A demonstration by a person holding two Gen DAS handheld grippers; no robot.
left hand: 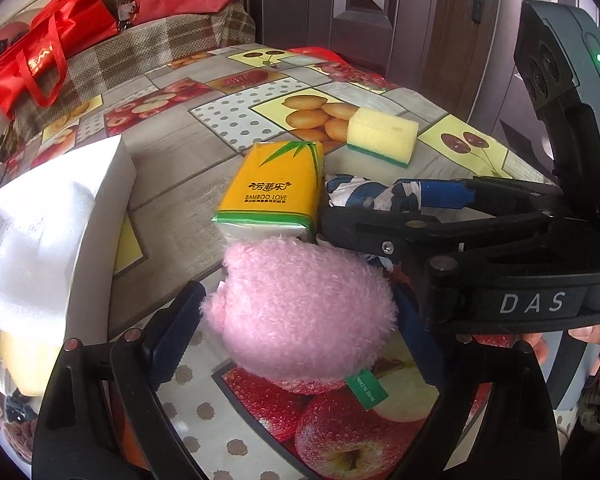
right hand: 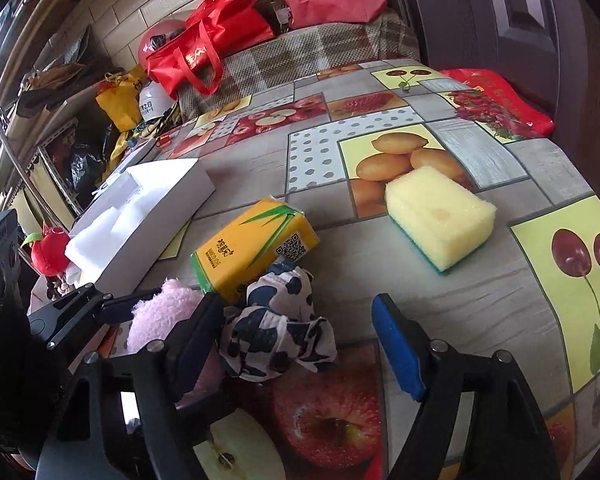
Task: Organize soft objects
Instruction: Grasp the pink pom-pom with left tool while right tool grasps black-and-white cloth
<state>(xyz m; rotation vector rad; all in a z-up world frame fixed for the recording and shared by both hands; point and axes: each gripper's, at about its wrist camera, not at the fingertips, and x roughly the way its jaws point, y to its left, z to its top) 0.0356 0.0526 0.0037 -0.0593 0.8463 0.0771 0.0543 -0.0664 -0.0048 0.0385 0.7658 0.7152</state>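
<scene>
pink plush [left hand: 304,312] between open left tool [left hand: 296,340] fingers, tag toward camera

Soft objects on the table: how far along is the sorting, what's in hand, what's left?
Nothing looks sorted yet. The left gripper brackets the pink plush; its jaws look not fully closed. The right gripper is open around the black-and-white cloth. The tissue pack and sponge still lie loose on the table.

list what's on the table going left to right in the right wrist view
red plush apple → white foam box → yellow tissue pack → yellow sponge → red bag at the far edge
</scene>
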